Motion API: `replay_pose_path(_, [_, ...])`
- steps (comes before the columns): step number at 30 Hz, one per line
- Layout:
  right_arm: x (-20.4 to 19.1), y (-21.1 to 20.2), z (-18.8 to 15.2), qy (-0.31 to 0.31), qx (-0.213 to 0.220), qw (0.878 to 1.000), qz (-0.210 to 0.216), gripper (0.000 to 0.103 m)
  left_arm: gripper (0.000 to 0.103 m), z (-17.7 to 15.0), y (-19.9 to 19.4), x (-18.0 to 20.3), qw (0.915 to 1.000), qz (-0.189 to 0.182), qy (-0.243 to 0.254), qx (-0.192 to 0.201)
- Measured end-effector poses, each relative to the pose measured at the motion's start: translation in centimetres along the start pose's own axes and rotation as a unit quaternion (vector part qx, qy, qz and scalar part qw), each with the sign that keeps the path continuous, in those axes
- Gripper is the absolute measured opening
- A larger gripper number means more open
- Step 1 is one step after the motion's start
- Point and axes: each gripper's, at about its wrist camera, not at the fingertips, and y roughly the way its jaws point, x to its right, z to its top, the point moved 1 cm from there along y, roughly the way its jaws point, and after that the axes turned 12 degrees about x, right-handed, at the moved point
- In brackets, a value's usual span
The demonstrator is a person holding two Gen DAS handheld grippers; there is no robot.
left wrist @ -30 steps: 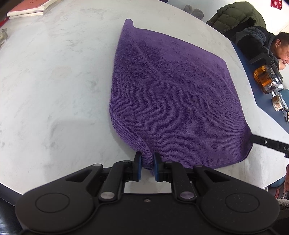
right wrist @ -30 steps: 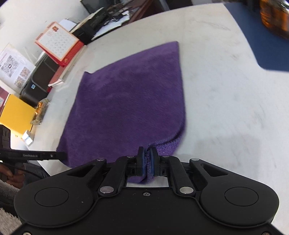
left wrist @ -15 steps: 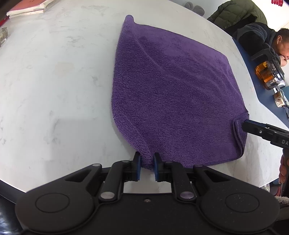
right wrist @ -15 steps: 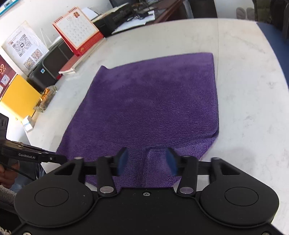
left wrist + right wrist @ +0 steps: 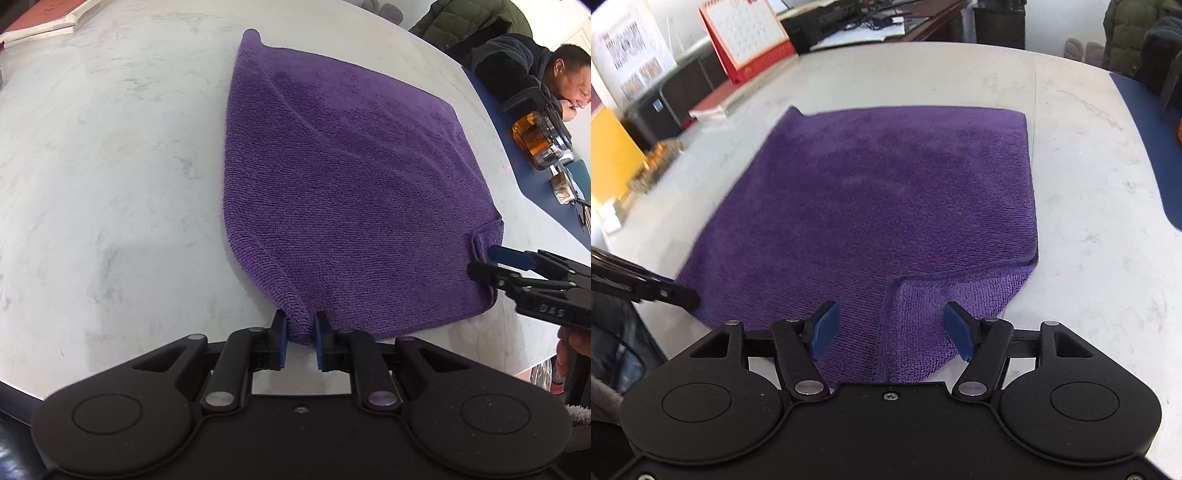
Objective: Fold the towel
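One fold is being shown as done: the purple towel [image 5: 343,192] is lying doubled and flat on the white table [image 5: 110,166], its near right corner turned over on itself. The near left corner is being pinched between the narrow jaws of the left gripper [image 5: 300,334]. The right gripper [image 5: 891,334] has just been opened wide, nothing being pressed by its pads, though cloth is lying below them. A further fold is probably being left to do. Ahead, nothing is being blocked; a calendar [image 5: 746,35], a book [image 5: 44,18] and a seated person [image 5: 532,70] are being kept well apart, at the table's edges.
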Motion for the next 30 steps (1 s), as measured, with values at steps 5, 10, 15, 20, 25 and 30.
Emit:
replay_pose_path(5, [-0.2, -0.4, -0.6, 0.004, 0.014, 1.0, -0.022, 0.056, 0.013, 0.2, -0.1, -0.5, 0.9998, -0.015, 0.011, -0.006])
replay_pose_path(10, [0.7, -1.1, -1.1, 0.02, 0.012, 0.998, -0.051, 0.044, 0.013, 0.2, -0.1, -0.6, 0.9996, -0.022, 0.017, -0.008])
replay_pose_path(15, [2.2, -2.5, -2.1, 0.053, 0.008, 0.995, -0.08, 0.044, 0.013, 0.2, -0.1, -0.7, 0.9995, -0.025, 0.018, -0.008])
replay_pose_path(20, [4.7, -3.4, -3.5, 0.141, 0.015, 0.987, -0.076, 0.044, 0.013, 0.2, 0.0, -0.6, 0.9996, -0.023, 0.016, -0.007])
replay_pose_path(25, [6.5, -3.7, -4.3, 0.209, 0.032, 0.976, -0.053, 0.044, 0.013, 0.2, 0.0, -0.3, 0.9996, -0.016, 0.02, -0.008])
replay_pose_path(30, [8.5, -4.0, -4.9, 0.269, 0.045, 0.962, -0.023, 0.044, 0.013, 0.2, 0.0, -0.1, 0.9998, -0.011, 0.018, -0.007])
